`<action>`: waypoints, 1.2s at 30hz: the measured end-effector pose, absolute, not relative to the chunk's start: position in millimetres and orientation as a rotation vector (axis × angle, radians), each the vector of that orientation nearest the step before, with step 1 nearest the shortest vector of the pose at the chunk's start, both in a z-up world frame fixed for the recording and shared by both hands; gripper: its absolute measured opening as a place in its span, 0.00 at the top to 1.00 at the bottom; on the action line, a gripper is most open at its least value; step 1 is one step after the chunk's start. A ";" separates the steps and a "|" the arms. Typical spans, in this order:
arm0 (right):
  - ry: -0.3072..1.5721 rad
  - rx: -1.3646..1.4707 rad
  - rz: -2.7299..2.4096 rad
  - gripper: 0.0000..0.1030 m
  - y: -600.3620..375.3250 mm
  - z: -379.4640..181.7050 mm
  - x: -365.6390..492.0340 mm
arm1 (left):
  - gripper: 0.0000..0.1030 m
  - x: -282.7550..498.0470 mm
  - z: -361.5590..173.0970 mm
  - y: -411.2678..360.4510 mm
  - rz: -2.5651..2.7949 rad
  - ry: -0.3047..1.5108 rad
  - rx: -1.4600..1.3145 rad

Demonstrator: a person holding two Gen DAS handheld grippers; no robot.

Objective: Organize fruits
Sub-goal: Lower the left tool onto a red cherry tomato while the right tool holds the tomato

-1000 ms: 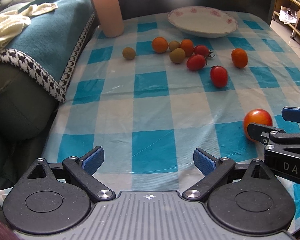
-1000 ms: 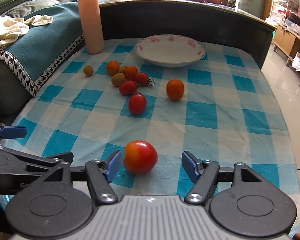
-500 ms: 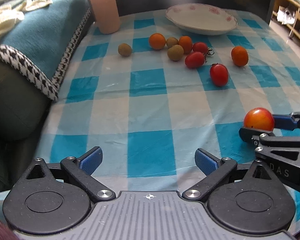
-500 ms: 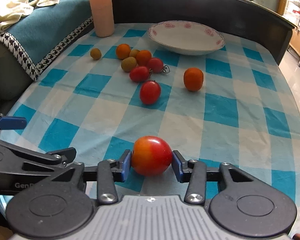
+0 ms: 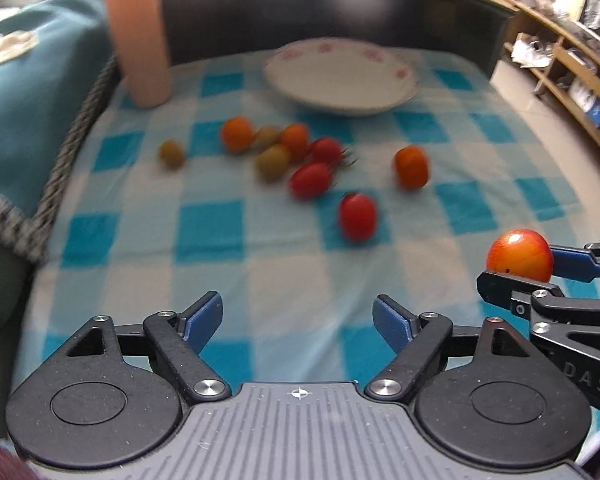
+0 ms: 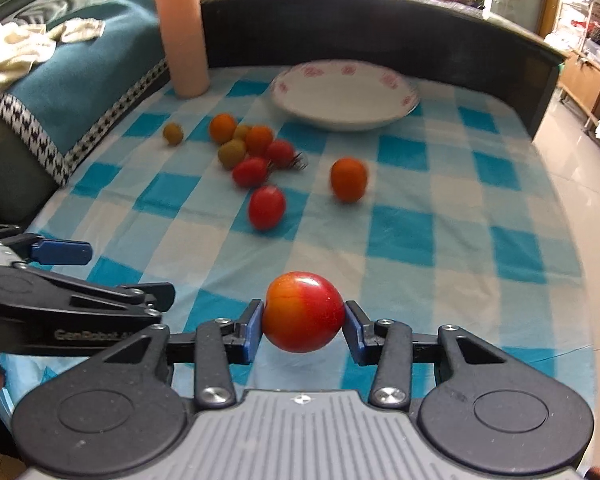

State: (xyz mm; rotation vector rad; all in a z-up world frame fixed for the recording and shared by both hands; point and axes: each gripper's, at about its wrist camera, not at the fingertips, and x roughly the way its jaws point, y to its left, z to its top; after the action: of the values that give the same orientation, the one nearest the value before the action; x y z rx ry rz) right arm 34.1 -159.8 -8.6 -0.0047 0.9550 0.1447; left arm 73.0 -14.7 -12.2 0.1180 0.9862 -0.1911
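My right gripper (image 6: 303, 326) is shut on a large red-orange tomato (image 6: 303, 312) and holds it above the checked cloth; the tomato also shows in the left wrist view (image 5: 519, 255). My left gripper (image 5: 298, 318) is open and empty near the table's front edge. Several small red, orange and green tomatoes (image 6: 252, 152) lie in a loose cluster mid-table, with a red one (image 6: 266, 207) and an orange one (image 6: 349, 179) apart from it. A white floral plate (image 6: 344, 94) stands empty at the back.
A tall pink cylinder (image 6: 184, 36) stands at the back left. A teal blanket (image 6: 80, 76) on a sofa borders the table's left edge. A dark raised wall (image 6: 380, 32) runs behind the plate. The table's right edge drops to the floor (image 6: 588, 200).
My right gripper closed on the large tomato and lifted it off the cloth. Both grippers have moved forward toward the plate.
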 end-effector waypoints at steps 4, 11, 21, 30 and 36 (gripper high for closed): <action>0.937 -0.015 0.128 0.44 -177.9 5.6 43.1 | 0.21 93.0 -20.7 -23.7 -0.211 1.005 0.088; 0.951 0.017 0.146 0.44 -196.9 10.6 68.2 | 0.26 114.0 -27.9 -34.3 -0.243 0.988 0.063; 0.984 0.077 0.164 0.44 -203.6 4.1 74.0 | 0.43 127.6 -37.5 -41.6 -0.265 0.993 0.074; 0.983 0.082 0.151 0.45 -210.0 3.4 70.6 | 0.52 126.8 -38.6 -43.0 -0.266 0.970 0.089; 0.962 0.062 0.147 0.45 -207.3 8.2 69.4 | 0.58 126.0 -37.4 -38.8 -0.276 0.966 0.059</action>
State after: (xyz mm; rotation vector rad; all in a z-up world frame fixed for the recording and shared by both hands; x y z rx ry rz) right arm 69.4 -207.3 8.2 0.0618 0.9616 0.1468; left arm 126.0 -38.8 -37.4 0.0595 0.9662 -0.2762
